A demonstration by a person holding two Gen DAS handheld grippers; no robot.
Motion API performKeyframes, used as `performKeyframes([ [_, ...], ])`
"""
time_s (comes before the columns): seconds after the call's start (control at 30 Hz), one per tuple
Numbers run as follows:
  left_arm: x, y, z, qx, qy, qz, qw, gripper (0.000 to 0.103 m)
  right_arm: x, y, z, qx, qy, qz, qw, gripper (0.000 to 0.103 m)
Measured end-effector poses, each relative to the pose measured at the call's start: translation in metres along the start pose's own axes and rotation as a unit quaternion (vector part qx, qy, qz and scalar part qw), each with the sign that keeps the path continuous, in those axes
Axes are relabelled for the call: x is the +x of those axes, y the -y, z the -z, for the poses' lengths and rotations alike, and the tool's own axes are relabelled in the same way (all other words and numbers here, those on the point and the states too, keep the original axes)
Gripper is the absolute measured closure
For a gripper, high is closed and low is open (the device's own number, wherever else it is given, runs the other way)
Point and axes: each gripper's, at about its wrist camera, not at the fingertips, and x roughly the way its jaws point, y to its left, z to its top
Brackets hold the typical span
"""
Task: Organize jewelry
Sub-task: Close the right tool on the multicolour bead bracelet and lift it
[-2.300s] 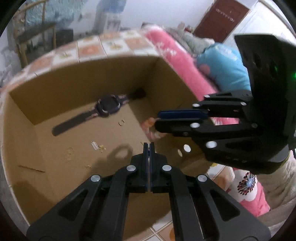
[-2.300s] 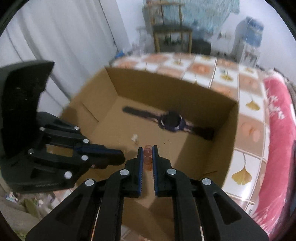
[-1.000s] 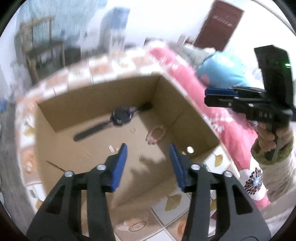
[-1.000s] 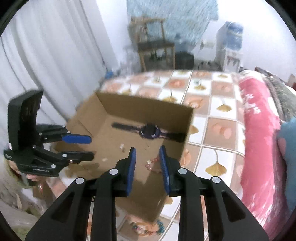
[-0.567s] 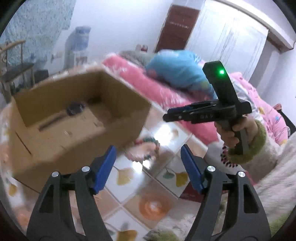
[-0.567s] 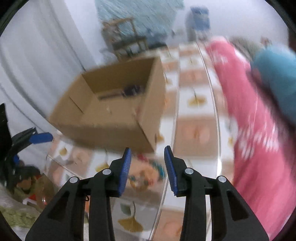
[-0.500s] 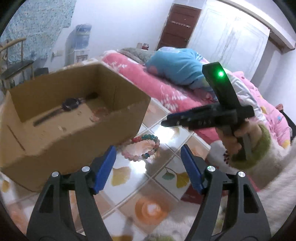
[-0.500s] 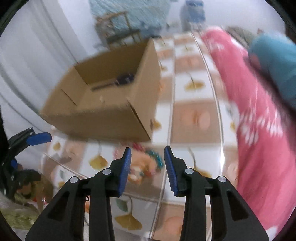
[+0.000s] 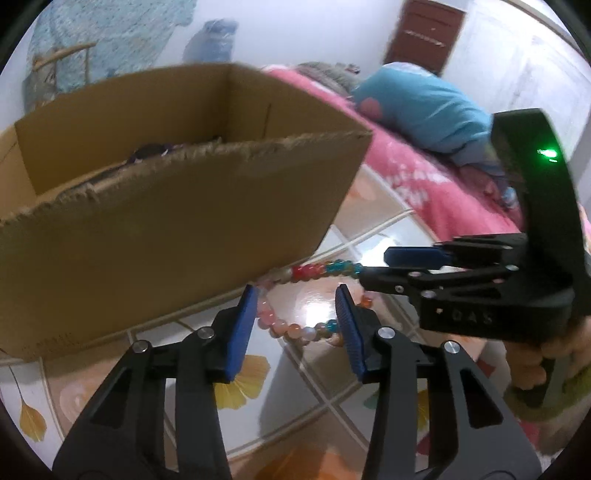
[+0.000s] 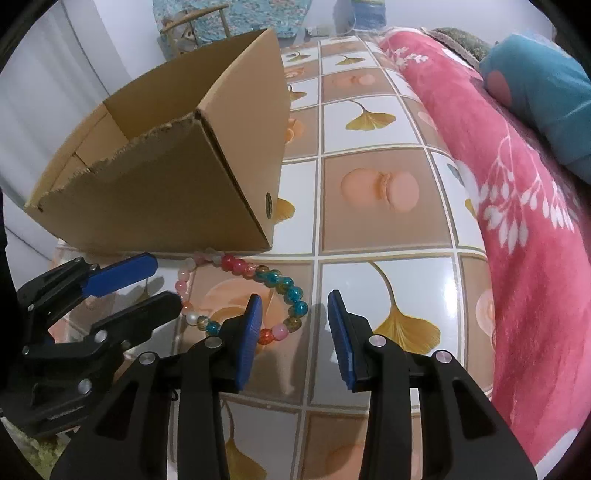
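Observation:
A bracelet of pink, red and teal beads (image 9: 293, 328) (image 10: 236, 266) lies on the tiled tabletop just in front of the cardboard box (image 9: 166, 229) (image 10: 166, 192). My left gripper (image 9: 295, 295) (image 10: 166, 284) hangs low over it with its jaws closing. The near arc of beads runs between the blue pads, which do not press on it. My right gripper (image 10: 294, 299) (image 9: 373, 266) stands open at the bracelet's right side, its left finger (image 10: 251, 325) over a few beads. A dark watch (image 9: 147, 151) lies inside the box.
The table (image 10: 369, 206) has a glossy cover with ginkgo leaf tiles. A pink blanket (image 10: 517, 221) and a blue pillow (image 9: 424, 107) lie along its right side. A hand (image 9: 546, 354) holds the right gripper's handle. A chair (image 10: 192, 22) stands behind the box.
Both grippers have left the box and dropped to the table in front of it, around the bead bracelet. The left jaws have narrowed since half a second ago.

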Motion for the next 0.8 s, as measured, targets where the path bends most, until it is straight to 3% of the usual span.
performKeyframes([
  [0.2, 0.017, -0.004, 0.006, -0.018, -0.022, -0.014, 0.9995, 0.064, 0.008, -0.001, 0.000, -0.002, 0.000, 0.007, 1.000, 0.073],
  [0.37, 0.016, -0.002, 0.008, -0.010, -0.014, -0.033, 0.9993, 0.067, 0.010, -0.003, -0.001, -0.010, 0.004, 0.014, 1.000, 0.079],
  [0.57, 0.017, 0.007, 0.011, 0.020, -0.007, -0.082, 0.9965, 0.082, 0.013, -0.007, -0.001, -0.026, 0.003, 0.027, 0.999, 0.089],
  [0.67, 0.019, 0.010, 0.010, 0.021, -0.007, -0.082, 0.9964, 0.093, 0.012, -0.005, 0.001, -0.020, 0.004, 0.022, 1.000, 0.091],
  [0.8, 0.016, 0.013, 0.012, 0.028, -0.006, -0.081, 0.9963, 0.094, 0.009, -0.007, 0.004, -0.019, 0.008, 0.025, 0.999, 0.093],
])
